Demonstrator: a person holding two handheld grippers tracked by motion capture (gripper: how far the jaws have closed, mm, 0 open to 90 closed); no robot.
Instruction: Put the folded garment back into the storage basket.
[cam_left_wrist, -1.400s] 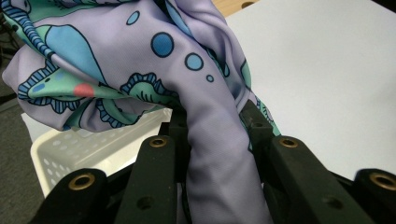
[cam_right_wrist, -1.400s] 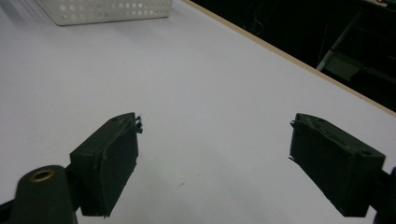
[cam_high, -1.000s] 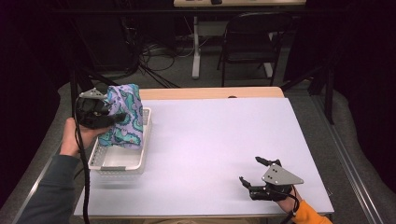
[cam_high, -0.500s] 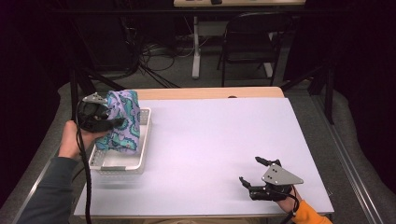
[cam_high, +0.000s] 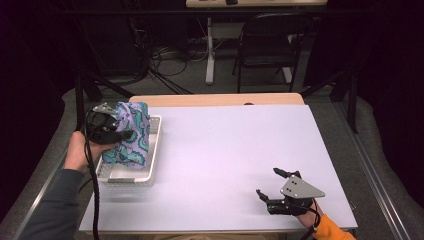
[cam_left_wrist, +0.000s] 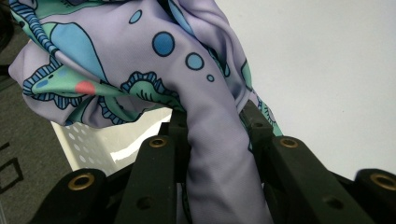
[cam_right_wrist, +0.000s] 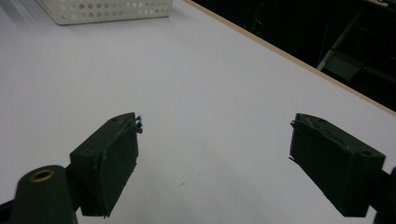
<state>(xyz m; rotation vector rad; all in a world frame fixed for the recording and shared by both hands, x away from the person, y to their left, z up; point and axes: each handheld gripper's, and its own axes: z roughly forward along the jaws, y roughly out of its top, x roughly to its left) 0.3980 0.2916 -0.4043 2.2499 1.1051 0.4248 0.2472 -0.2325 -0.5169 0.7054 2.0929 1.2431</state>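
The patterned cloth (cam_high: 129, 134) is clamped in the left gripper (cam_high: 112, 131) above the basket (cam_high: 152, 150); laying out is left, the right gripper (cam_high: 272, 192) spread empty.

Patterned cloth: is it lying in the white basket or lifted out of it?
Lifted. The patterned cloth hangs bunched from the left tongs, shut on a fold, above the white basket; whether its lower end touches the basket, I cannot tell.

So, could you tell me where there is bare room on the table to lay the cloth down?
The table is bare between the white basket and the right gripper. It is crowded at the basket, where the left gripper holds the patterned cloth.
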